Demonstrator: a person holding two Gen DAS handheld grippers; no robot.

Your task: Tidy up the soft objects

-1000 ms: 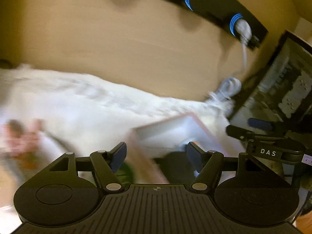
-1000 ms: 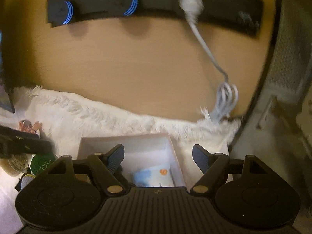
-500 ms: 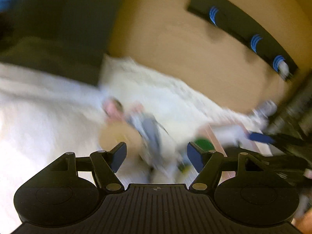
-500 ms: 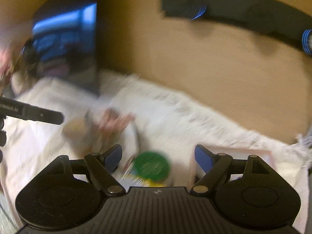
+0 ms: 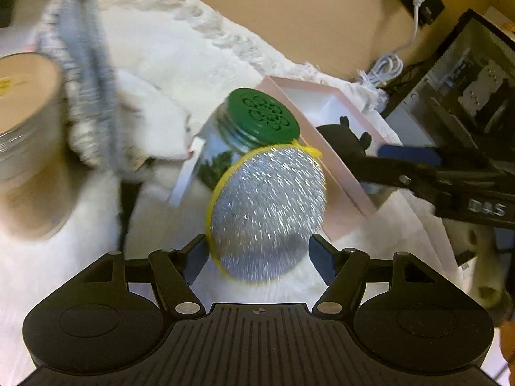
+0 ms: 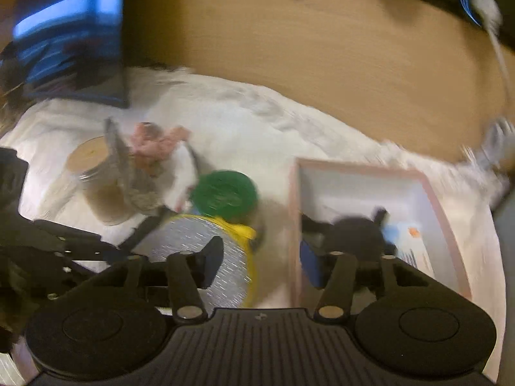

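1. Left wrist view: the left gripper (image 5: 257, 254) has its jaws spread wide and released. The silver scrubbing pad (image 5: 267, 212) sits between the tips, but neither pad touches it.
2. The silver scrubbing pad is a flat oval disc. It is tilted up, its broad face turned toward the camera. Its long axis runs from lower left to upper right, toward the green-lidded jar (image 5: 248, 128) that it leans against.
3. Appearance: glittering metallic mesh with a yellow rim and a yellow knot at its upper edge. It rests on the white fluffy cloth (image 5: 161, 48).
4. Right wrist view: the right gripper (image 6: 260, 263) is over the near wall of the pink box (image 6: 434, 199). Its jaws have just been closing; no pad is seen pressing on anything. A black soft object (image 6: 354, 231) lies in the box just ahead of the right-hand fingertip, blurred.
5. Edges: the pink box wall stands just right of the pad. A tan-lidded jar (image 5: 29, 112) and a grey-and-white cloth item (image 5: 87, 74) stand to its left. Open cloth lies near the left gripper's jaws.
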